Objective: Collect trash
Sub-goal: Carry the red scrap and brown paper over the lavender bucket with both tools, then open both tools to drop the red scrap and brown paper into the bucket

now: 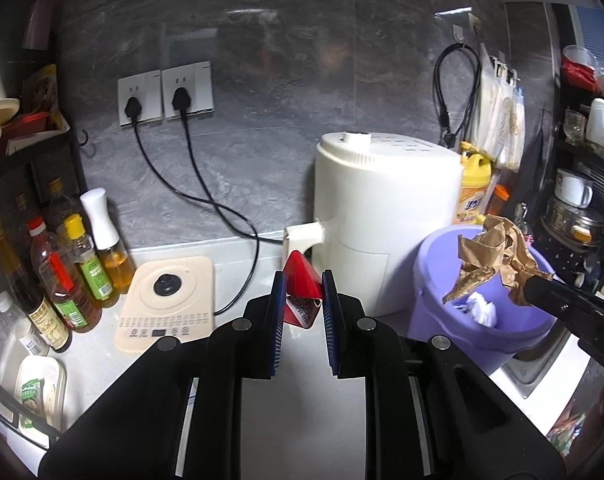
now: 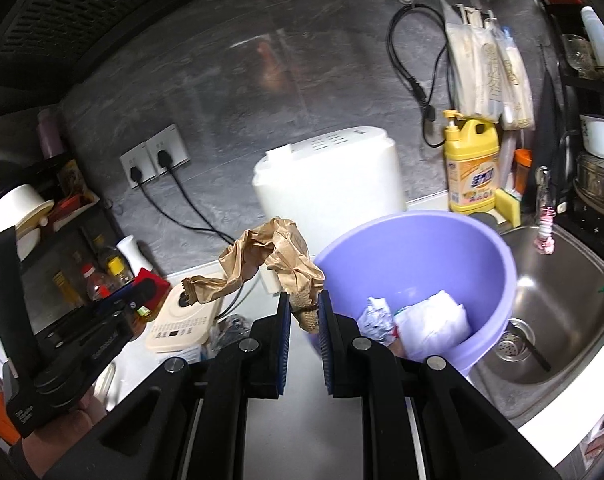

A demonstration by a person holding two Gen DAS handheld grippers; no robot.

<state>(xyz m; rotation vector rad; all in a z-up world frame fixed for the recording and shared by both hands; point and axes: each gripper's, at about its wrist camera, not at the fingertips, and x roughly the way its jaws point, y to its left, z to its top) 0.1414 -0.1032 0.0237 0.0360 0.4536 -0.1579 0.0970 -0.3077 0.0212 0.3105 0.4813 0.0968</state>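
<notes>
Left tongs [image 1: 302, 304] clamped on red wrapper [image 1: 300, 293] above desk [image 1: 237, 246]; right tongs [image 2: 304, 312] pinching crumpled brown paper [image 2: 261, 264] beside purple bin [image 2: 414, 248] rim, white trash inside.

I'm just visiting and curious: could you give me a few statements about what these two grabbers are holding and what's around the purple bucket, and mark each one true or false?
1. The right gripper is pinching a crumpled brown paper bag. True.
2. The left gripper holds a green bottle. False: it holds a red packet.
3. The purple bucket has nothing in it. False: crumpled white paper lies inside.
4. A yellow detergent bottle stands by the wall behind the sink. True.
5. Both wall sockets have nothing plugged in. False: each has a black plug in it.
</notes>
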